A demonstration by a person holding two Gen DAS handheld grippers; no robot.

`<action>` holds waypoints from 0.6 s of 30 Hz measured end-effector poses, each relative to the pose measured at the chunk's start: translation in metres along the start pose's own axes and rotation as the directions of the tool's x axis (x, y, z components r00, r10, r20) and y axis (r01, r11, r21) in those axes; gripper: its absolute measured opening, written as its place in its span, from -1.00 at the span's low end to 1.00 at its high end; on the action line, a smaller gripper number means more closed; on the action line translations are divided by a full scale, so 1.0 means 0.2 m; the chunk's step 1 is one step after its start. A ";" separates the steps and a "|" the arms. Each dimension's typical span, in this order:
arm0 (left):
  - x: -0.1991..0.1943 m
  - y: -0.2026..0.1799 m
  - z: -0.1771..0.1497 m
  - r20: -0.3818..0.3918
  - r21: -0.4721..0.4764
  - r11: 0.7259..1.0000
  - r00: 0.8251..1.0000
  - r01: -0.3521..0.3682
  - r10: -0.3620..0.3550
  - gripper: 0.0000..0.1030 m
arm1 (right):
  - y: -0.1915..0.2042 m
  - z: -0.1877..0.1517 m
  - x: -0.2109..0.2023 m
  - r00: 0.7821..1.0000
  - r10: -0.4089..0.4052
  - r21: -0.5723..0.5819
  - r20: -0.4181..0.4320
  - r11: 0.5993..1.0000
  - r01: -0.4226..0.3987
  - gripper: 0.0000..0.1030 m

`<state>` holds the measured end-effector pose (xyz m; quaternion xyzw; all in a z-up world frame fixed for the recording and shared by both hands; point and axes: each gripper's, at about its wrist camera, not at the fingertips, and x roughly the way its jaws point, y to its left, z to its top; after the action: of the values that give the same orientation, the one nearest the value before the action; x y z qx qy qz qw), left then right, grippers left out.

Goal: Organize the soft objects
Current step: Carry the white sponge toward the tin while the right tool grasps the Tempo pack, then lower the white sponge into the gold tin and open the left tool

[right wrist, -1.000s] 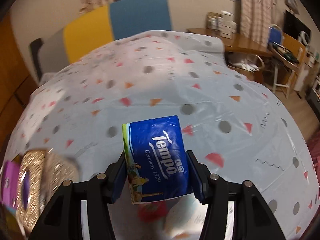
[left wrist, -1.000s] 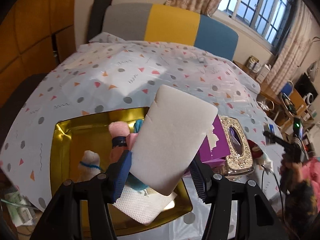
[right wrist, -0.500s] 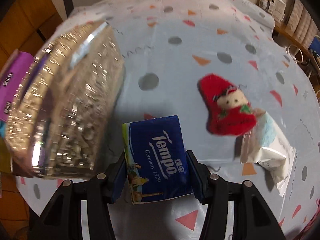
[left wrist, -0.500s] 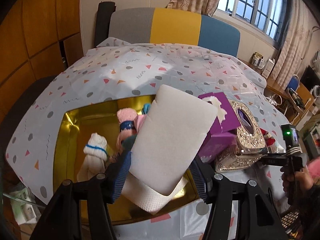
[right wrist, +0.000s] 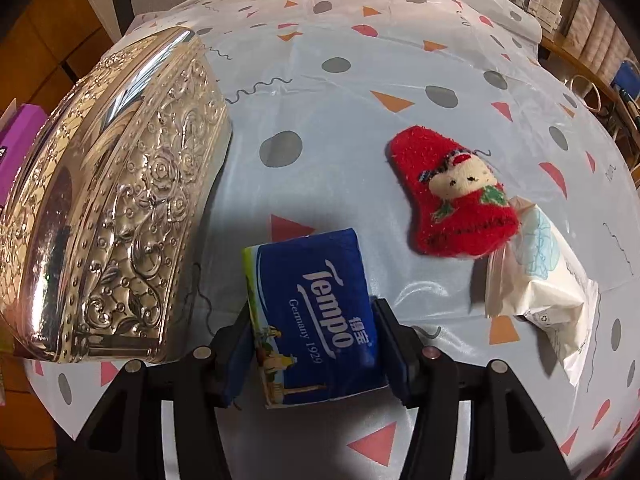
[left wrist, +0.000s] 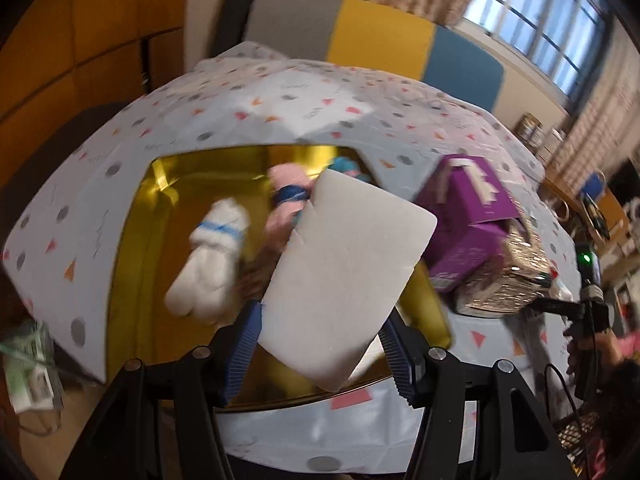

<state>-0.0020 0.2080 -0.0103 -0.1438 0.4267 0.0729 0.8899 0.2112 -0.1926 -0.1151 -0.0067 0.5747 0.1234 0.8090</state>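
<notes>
Two soft items were held, one per gripper. The left gripper (left wrist: 320, 344) was clamped on a white sponge block (left wrist: 344, 276), tilted above the near right part of the gold tray (left wrist: 132, 264), which held a white sock (left wrist: 212, 264) and a pink sock (left wrist: 288, 200). The right gripper (right wrist: 316, 344), its jaws having just eased wider, still pressed on the blue Tempo tissue pack (right wrist: 316, 320), between the silver embossed box (right wrist: 116, 208) and the red knitted sock (right wrist: 452, 208) on the patterned tablecloth (right wrist: 340, 120).
</notes>
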 end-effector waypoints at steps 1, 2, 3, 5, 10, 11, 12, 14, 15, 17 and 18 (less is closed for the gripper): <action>0.01 0.05 -0.01 -0.010 -0.025 1.000 1.000 -0.011 0.011 0.16 | 0.00 -0.01 0.00 1.000 -0.001 -0.003 0.003 1.000 0.001 0.13; 0.01 0.11 -0.03 -0.025 -0.055 0.998 0.999 -0.025 0.023 0.16 | 0.01 -0.02 -0.01 1.000 -0.003 -0.010 0.007 1.000 0.003 0.13; 0.01 0.16 -0.05 -0.041 -0.086 0.996 0.999 -0.029 0.026 0.16 | 0.03 -0.08 -0.03 1.000 -0.008 -0.016 0.011 1.000 0.009 0.13; 0.03 0.23 -0.09 -0.071 -0.121 0.992 0.997 -0.033 0.024 0.16 | 0.06 -0.10 -0.02 1.000 -0.018 -0.023 0.015 1.000 0.018 0.13; 0.12 0.24 -0.10 -0.110 -0.125 0.991 0.994 -0.038 0.025 0.09 | 0.09 -0.12 -0.03 0.999 -0.029 -0.031 0.017 0.999 0.030 0.13; 0.16 0.23 -0.08 -0.125 -0.120 0.992 0.992 -0.044 0.028 0.00 | 0.10 -0.12 -0.03 0.999 -0.031 -0.032 0.017 0.999 0.031 0.13; 0.21 0.22 -0.05 -0.143 -0.124 0.991 0.989 -0.054 0.036 -0.08 | 0.11 -0.12 -0.04 0.999 -0.032 -0.033 0.016 0.999 0.032 0.13; 0.28 0.23 0.01 -0.155 -0.140 0.989 0.987 -0.050 0.028 -0.09 | 0.12 -0.12 -0.05 0.999 -0.037 -0.040 0.017 0.998 0.037 0.13; 0.32 0.23 0.03 -0.156 -0.138 0.988 0.987 -0.069 0.048 -0.09 | 0.12 -0.12 -0.05 0.999 -0.040 -0.044 0.017 0.998 0.040 0.13; 0.39 0.25 0.08 -0.166 -0.150 0.984 0.984 -0.096 0.070 -0.14 | 0.12 -0.12 -0.05 0.999 -0.043 -0.049 0.018 0.998 0.044 0.13; 0.42 0.26 0.10 -0.176 -0.147 0.982 0.980 -0.117 0.090 -0.21 | 0.12 -0.12 -0.04 0.999 -0.045 -0.051 0.018 0.998 0.045 0.13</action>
<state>0.0531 0.2647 -0.0741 -0.1963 0.5003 0.1399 0.8316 0.1819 -0.1738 -0.1118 -0.0396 0.5641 0.1201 0.8160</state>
